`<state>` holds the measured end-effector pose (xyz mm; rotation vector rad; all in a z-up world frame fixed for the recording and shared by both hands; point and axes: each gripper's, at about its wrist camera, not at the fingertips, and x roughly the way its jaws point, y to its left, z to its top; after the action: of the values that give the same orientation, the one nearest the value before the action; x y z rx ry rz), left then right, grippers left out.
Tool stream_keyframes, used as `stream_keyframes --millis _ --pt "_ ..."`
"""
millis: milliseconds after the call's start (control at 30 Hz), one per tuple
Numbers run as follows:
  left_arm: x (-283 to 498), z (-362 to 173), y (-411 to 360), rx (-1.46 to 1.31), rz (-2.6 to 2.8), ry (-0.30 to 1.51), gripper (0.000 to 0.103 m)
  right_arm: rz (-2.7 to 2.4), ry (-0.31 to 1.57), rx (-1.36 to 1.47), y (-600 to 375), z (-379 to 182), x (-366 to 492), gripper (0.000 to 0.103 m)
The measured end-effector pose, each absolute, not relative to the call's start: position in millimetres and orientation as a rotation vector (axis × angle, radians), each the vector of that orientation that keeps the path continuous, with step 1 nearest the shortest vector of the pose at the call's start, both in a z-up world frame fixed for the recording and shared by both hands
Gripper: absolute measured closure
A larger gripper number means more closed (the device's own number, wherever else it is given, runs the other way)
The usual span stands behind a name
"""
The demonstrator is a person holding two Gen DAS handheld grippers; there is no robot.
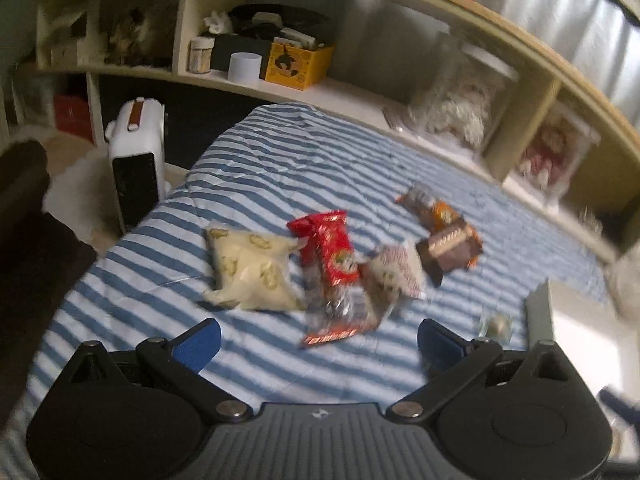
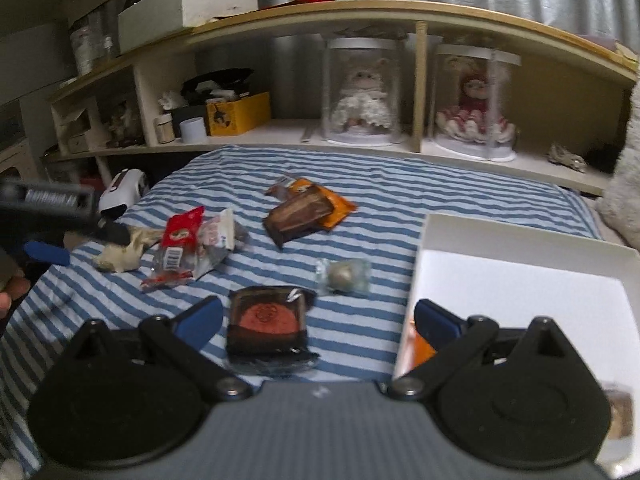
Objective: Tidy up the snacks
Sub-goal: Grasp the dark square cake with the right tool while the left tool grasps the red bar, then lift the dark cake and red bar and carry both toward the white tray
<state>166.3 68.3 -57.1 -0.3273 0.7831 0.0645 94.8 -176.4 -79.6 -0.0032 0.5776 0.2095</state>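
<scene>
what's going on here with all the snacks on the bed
A person is sorting snacks with a handheld gripper in each hand, and both grippers are open and empty. The right gripper hovers over a dark packet with a red round cake on the striped bedspread, next to a white box. The left gripper faces a pile further over: a cream bag, a red packet and brown bars. Most snacks lie loose on the bed.

Dim indoor light in both views. The left wrist view is smeared by motion blur, worst toward 3 o'clock. The white box (image 2: pixel 520 280) glares pale at 3 o'clock. Fisheye distortion bows the shelf (image 2: pixel 360 16) at 12 o'clock.
</scene>
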Motion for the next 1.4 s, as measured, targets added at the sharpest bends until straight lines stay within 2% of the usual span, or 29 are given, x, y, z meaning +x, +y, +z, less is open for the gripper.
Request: stream_keyframes --millis 67,200,333,433,533,600,800,867,900,1400 --pt "175 -61 69 -0.368 0.051 0.772 0.003 0.211 0.582 -0.003 -171 -85 101 0.001" --pt "192 -67 63 -0.371 0.014 0.761 0.013 0.213 0.615 0.002 -164 -96 115 0.002" --pt "210 -76 56 -0.337 0.004 0.768 0.023 0.254 0.643 0.022 -158 -107 127 0.013" --pt "224 -82 55 -0.321 0.023 0.779 0.032 0.275 0.655 0.023 -150 -114 136 0.017" --pt "233 -91 55 -0.308 0.033 0.796 0.035 0.289 0.669 0.020 -142 -121 142 0.017" --pt "236 -98 55 -0.292 0.043 0.818 0.042 0.284 0.677 0.004 -137 -125 147 0.017" --pt "241 -111 54 -0.281 0.041 0.845 0.046 0.256 0.723 -0.022 -128 -139 160 0.017" --pt "241 -114 51 -0.256 0.044 0.855 0.052 0.258 0.749 -0.028 -129 -141 161 0.023" --pt "240 -114 50 -0.246 0.041 0.862 0.054 0.273 0.758 -0.017 -131 -141 162 0.031" --pt "186 -106 41 -0.103 -0.029 1.025 0.060 0.314 0.924 0.038 -140 -130 130 0.032"
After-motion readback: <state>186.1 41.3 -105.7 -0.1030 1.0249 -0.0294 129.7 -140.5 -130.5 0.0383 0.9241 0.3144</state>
